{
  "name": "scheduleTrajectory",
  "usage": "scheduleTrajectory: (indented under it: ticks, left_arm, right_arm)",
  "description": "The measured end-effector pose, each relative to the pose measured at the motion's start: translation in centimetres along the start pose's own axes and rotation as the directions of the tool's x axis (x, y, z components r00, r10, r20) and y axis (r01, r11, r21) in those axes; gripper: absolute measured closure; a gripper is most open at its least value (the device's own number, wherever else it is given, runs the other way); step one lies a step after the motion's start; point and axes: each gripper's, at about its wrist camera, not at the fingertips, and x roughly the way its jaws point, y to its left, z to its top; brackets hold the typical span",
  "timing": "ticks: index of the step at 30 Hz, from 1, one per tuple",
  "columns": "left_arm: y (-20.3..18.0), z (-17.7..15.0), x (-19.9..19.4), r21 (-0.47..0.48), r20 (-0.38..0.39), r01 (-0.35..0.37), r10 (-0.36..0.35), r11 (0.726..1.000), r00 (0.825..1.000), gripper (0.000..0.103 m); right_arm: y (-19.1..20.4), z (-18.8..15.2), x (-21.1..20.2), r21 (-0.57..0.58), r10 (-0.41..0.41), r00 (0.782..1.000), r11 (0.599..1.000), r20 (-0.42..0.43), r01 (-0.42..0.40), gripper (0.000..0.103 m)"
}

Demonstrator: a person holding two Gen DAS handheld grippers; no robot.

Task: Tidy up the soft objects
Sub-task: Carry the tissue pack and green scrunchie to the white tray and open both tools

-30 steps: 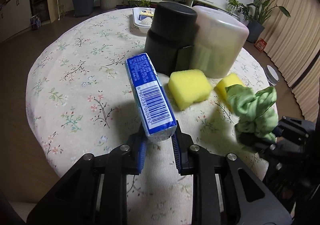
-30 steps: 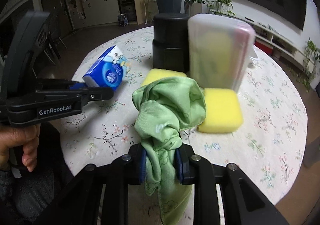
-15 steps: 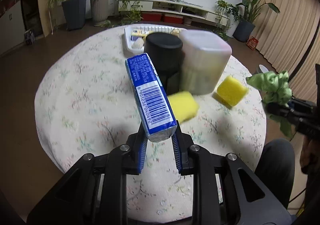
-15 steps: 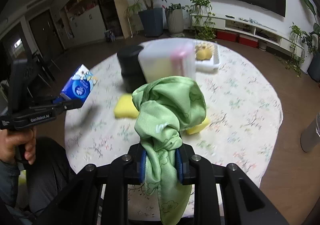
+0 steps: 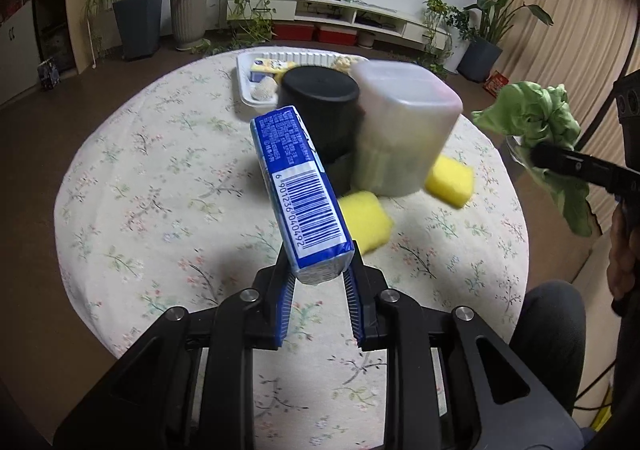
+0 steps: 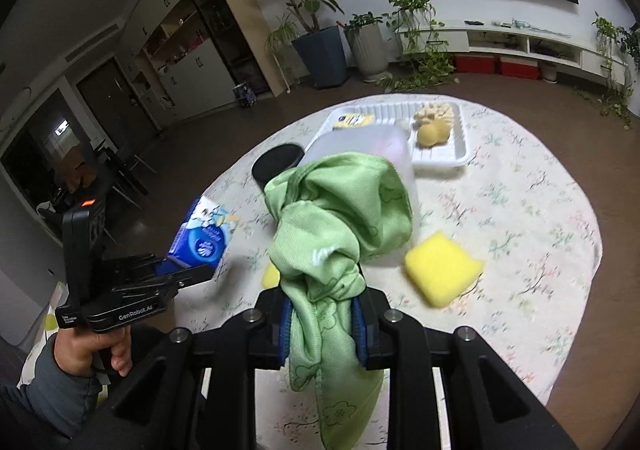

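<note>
While both hands hang above the counter (image 5: 132,186), my left gripper (image 5: 320,290) is pinching the blue tissue pack (image 5: 300,190) by its near end, so the pack sticks up and fwd, barcode side showing. Right gripper (image 6: 322,316) is clamped on the green cloth (image 6: 340,218), bunched above the pads w/ a loose tail hanging below.

Outward from there: two yellow sponges lie on the counter, the near sponge (image 5: 366,218) and far sponge (image 5: 450,180), both close to the frosted plastic bin (image 5: 404,130), which stands touching the black canister (image 5: 320,106) around mid-counter. White tray (image 6: 440,158) sits at the far edge, w/ a few pale soft bits already in it.

Risks as I see it: pack is held only at one end, so a quick swing could lever it out of the grip. Cloth tail may snag the bin or drag a sponge if I go in low. Also the bin looks tall and light; a bump from either gripper could tip it.
</note>
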Motion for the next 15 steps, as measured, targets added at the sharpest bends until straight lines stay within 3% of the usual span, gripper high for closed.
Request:
scheduleTrajectory:
  ticks: [7, 15]
  left_arm:
    - [1.9, 2.8, -1.0, 0.026, 0.030, -0.030, 0.029, 0.999, 0.999, 0.082]
    - [3.6, 7.9, -0.2, 0.096, 0.037, -0.072, 0.069, 0.993, 0.997, 0.082]
  right_arm:
    - [-2.2, 2.8, -1.5, -0.015, -0.069, 0.997, 0.997, 0.021, 0.069, 0.077]
    - [-5.5, 7.1, 0.2, -0.035, -0.140, 0.990, 0.990, -0.008, 0.139, 0.077]
